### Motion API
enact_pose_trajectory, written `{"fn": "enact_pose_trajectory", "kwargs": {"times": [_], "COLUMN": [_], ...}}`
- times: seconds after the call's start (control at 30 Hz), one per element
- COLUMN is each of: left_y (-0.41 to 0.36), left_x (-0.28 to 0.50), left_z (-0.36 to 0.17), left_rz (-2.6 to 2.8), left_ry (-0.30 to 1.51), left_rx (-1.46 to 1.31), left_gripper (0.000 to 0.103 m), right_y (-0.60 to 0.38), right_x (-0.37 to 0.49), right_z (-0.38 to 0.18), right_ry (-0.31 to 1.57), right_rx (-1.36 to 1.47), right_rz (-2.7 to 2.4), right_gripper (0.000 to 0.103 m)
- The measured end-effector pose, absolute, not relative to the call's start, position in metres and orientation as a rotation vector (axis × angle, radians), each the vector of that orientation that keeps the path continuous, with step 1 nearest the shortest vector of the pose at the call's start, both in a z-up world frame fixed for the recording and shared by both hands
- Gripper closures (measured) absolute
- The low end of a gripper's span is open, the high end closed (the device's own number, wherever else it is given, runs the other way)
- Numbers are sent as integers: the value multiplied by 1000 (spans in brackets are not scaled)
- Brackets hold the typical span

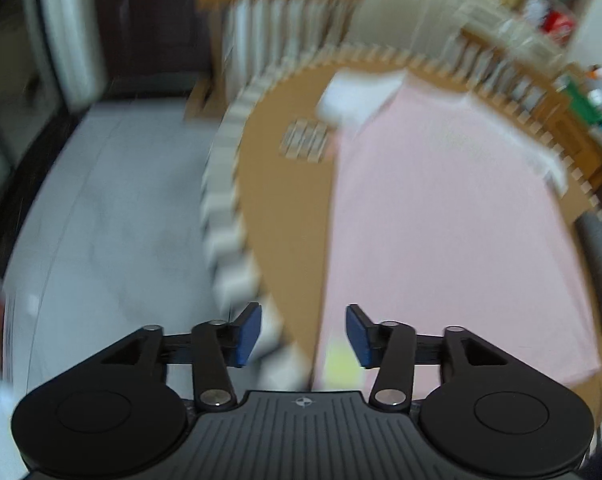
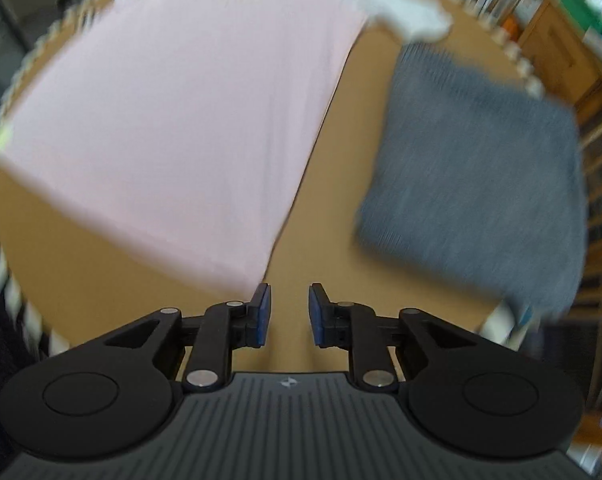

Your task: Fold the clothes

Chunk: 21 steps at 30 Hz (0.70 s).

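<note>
Pink shirt lies flat on the brown table, white sleeves at the far end | grey folded cloth beside it | left gripper and right gripper both let go, nothing between jaws | next: pinch 2 hem corners evenly, fold straight | no boxes or bins seen

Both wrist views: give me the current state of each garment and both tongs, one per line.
Pink shirt: spread flat on the brown surface, white sleeves out, not held.
Grey garment: folded into a square, lying to the right of the shirt, apart from it.
Left tongs: open, nothing between the pads.
Right tongs: open by a narrower gap, empty, above the shirt's near corner.
</note>
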<state>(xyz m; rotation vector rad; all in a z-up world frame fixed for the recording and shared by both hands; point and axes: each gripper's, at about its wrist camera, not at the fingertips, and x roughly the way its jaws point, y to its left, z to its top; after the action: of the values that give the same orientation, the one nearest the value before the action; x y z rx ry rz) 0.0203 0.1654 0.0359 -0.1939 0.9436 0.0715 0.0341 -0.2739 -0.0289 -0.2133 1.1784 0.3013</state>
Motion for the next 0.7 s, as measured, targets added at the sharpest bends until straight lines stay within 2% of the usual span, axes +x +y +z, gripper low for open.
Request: {"fn": "enact_pose_trajectory", "kwargs": {"times": [0.07, 0.17, 0.27, 0.33, 0.5, 0.57, 0.63, 0.7], "left_y": [147, 105, 68, 60, 78, 91, 101, 115], "left_x": [62, 129, 186, 216, 238, 234, 232, 238], "left_z": [43, 21, -16, -41, -79, -83, -81, -72], "left_rz": [-1, -91, -133, -127, -91, -91, -97, -108], "left_ry": [841, 741, 741, 766, 862, 864, 877, 856], "left_rx": [-157, -85, -64, -46, -54, -31, -10, -22], "left_gripper": [47, 49, 54, 61, 65, 70, 69, 64], "right_y": [-270, -253, -235, -224, -216, -214, -219, -224], "right_x": [76, 146, 210, 240, 252, 247, 243, 244], "right_z": [-20, -24, -49, -65, -89, -97, -97, -95], "right_ry": [1073, 943, 937, 950, 1007, 1034, 1017, 1042], "right_rx": [-192, -188, -160, -153, -218, -239, -222, -192], "right_rz": [288, 270, 279, 280, 292, 298, 299, 295], "right_gripper": [81, 80, 81, 81, 81, 80, 74, 73]}}
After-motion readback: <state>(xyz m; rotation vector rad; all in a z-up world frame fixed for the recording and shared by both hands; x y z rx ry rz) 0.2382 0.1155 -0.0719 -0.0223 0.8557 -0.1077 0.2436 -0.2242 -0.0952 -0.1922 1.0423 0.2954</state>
